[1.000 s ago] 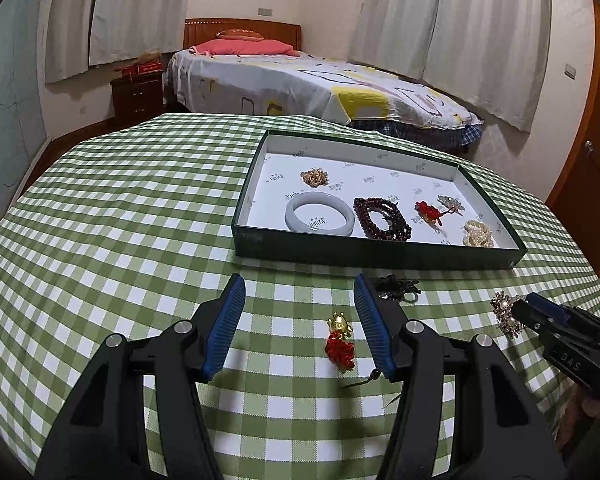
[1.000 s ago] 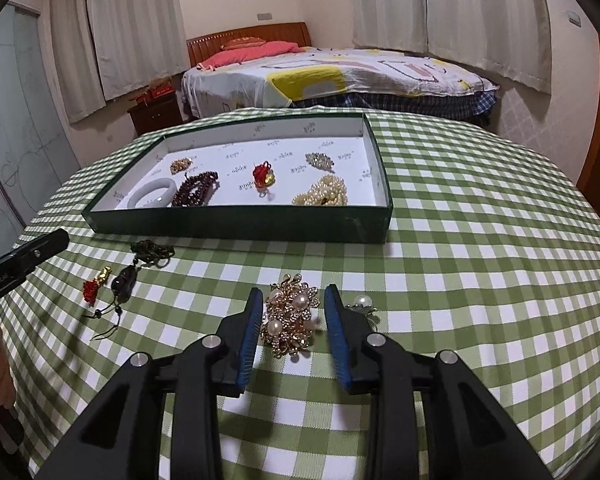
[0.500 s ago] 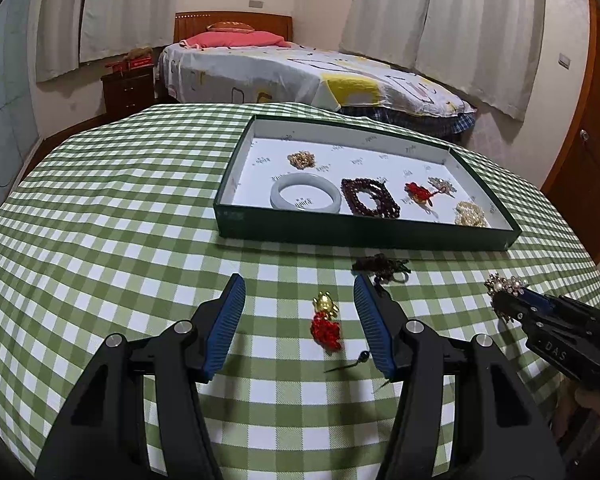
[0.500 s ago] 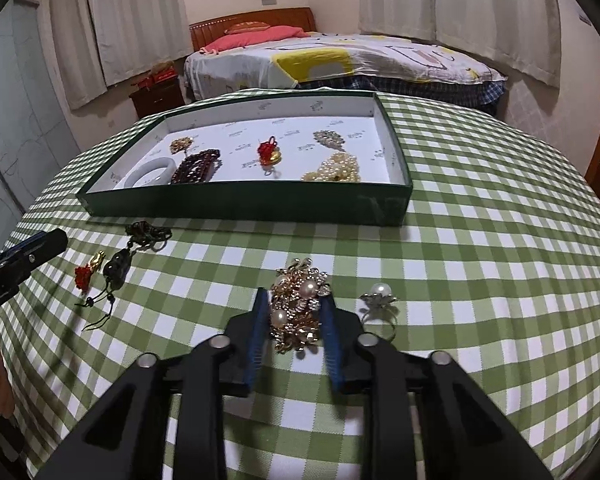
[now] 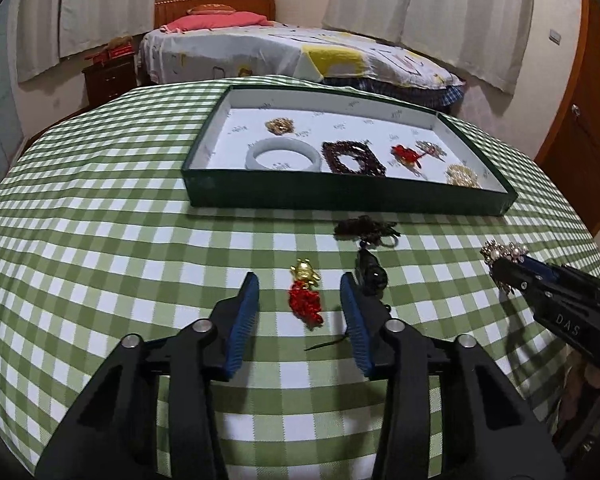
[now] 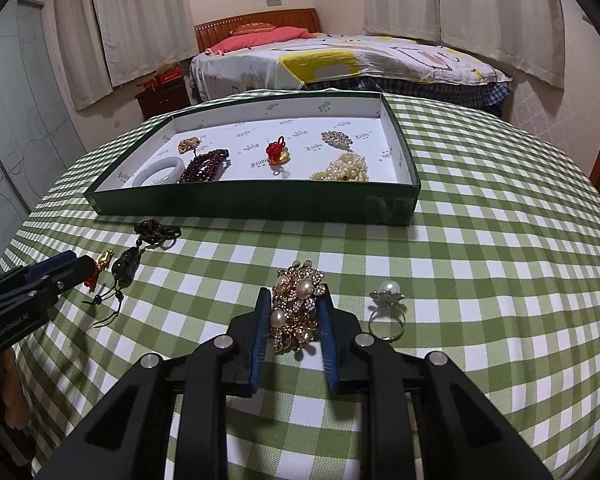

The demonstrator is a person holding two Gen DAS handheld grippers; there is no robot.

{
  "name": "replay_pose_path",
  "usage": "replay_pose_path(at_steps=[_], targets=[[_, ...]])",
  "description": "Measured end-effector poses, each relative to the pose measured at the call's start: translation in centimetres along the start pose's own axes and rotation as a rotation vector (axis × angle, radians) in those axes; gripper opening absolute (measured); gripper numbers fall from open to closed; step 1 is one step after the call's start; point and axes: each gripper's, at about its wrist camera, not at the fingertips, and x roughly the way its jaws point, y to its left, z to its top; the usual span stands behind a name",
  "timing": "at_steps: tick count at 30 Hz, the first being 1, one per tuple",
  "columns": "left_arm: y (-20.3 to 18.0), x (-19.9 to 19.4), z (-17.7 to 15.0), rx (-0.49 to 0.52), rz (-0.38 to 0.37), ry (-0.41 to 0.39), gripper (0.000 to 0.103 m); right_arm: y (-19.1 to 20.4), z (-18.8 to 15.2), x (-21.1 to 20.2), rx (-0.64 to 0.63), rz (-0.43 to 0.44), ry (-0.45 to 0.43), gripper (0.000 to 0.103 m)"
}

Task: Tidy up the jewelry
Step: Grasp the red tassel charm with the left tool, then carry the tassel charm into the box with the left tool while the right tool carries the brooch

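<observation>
Sorting approx. half done: green tray [image 6: 260,204] holds six pcs. Right gripper [image 6: 294,320] clamped on pearl brooch [image 6: 298,304]; left gripper [image 5: 300,306], jaws closing but apart, straddles red-gold charm [image 5: 305,290]. Pearl ring [image 6: 386,308], dark pendant [image 5: 370,272] left.

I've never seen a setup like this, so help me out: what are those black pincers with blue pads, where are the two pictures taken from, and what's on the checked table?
Those pincers are hand-held grippers: a person holds one in each hand, and each carries a wide-angle camera looking forward along its two fingers. So one picture is the left gripper's view, the other the right's.

On the green checked tablecloth sits a shallow green tray already holding a pale bangle, dark beads, pearls and small ornaments.

The left gripper has just been closing around a red and gold charm lying on the cloth; its pads do not touch it yet. A dark corded pendant lies just beside it.

The right gripper is shut on a gold brooch with pearls. A pearl ring lies loose beside it.
</observation>
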Motion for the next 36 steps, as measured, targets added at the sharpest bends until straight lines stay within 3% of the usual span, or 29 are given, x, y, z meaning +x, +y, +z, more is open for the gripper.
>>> replay_pose_path(at_steps=[6, 36], targets=[[-0.1, 0.6, -0.4, 0.007, -0.024, 0.029, 0.012, 0.0, 0.0, 0.0, 0.002, 0.000, -0.002, 0.024], [0.5, -1.8, 1.1, 0.000, -0.002, -0.068, 0.009, 0.3, 0.7, -1.1, 0.006, 0.010, -0.048, 0.024]])
